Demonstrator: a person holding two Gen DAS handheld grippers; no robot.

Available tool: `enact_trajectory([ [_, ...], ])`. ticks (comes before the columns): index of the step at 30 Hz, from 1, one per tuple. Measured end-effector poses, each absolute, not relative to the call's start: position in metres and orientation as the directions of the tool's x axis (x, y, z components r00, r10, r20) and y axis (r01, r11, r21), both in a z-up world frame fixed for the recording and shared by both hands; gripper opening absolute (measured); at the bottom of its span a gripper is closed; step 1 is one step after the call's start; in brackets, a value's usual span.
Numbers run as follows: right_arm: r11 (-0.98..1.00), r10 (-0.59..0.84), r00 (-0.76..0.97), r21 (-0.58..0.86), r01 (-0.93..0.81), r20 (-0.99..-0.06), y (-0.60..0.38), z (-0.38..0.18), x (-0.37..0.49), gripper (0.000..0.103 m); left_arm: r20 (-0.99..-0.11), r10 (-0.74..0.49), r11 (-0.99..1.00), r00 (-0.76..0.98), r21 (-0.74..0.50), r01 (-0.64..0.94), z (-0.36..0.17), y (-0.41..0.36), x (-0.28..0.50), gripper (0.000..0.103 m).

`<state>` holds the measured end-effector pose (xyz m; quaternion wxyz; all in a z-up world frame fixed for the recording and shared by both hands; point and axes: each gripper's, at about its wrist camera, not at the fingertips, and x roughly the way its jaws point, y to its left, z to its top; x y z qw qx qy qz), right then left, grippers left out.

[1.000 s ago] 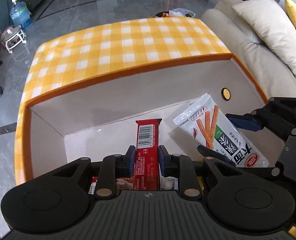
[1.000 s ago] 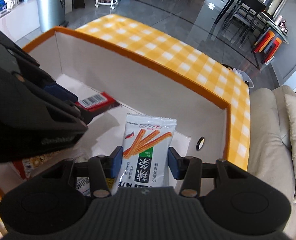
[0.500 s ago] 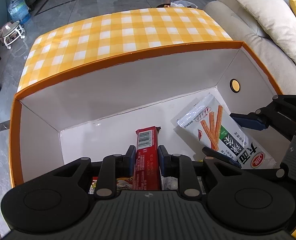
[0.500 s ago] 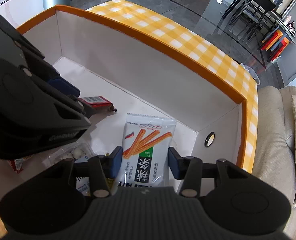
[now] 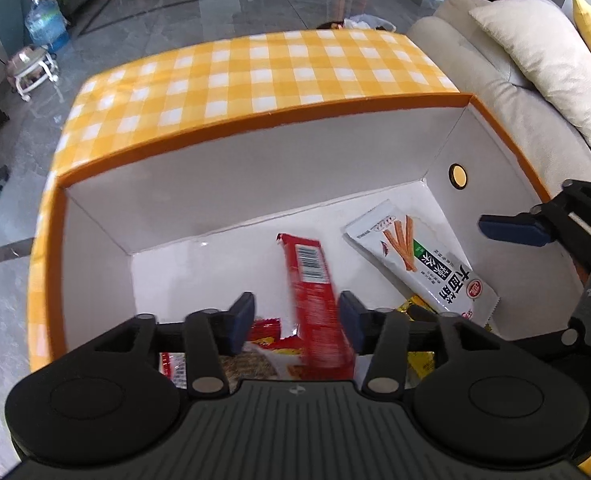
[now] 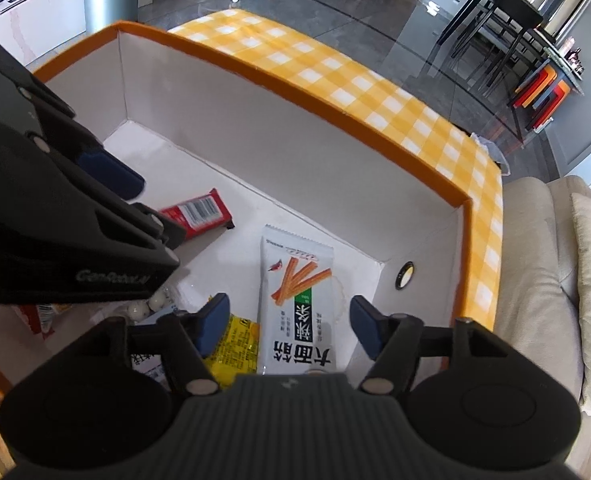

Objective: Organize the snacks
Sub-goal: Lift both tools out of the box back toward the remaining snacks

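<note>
Snacks in box (image 5: 255, 184), one red bar (image 5: 315, 292), one white packet (image 6: 299, 304), one yellow packet (image 6: 231, 352)

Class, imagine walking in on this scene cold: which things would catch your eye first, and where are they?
First, the big white-lined box with its orange rim and yellow-checked outside. Inside it, a red snack bar, blurred, lies between the opening jaws of the left hand-held gripper, not pinched. To its right a white breadstick packet lies on the box floor between the opening jaws of the right hand-held gripper.
</note>
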<state>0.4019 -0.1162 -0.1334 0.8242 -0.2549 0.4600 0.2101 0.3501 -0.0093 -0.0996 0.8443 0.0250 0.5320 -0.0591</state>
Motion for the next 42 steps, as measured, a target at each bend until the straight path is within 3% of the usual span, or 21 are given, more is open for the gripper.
enact_trajectory([
  [5, 0.779, 0.100, 0.510, -0.251, -0.574, -0.854, -0.118, -0.123, 0.390, 0.083, -0.884, -0.062, 0.995, 0.463, -0.017, 0.101, -0.083, -0.004, 0.336, 0.067],
  [25, 0.916, 0.162, 0.703, -0.158, -0.368, -0.692, -0.151, -0.048, 0.283, 0.084, -0.694, -0.088, 0.995, 0.715, -0.033, 0.090, -0.003, -0.008, 0.214, 0.067],
  [42, 0.974, 0.118, 0.756, -0.072, -0.213, -0.644, -0.187, -0.078, 0.167, 0.084, -0.751, -0.125, 0.992, 0.648, -0.107, 0.068, -0.045, -0.006, 0.129, 0.067],
])
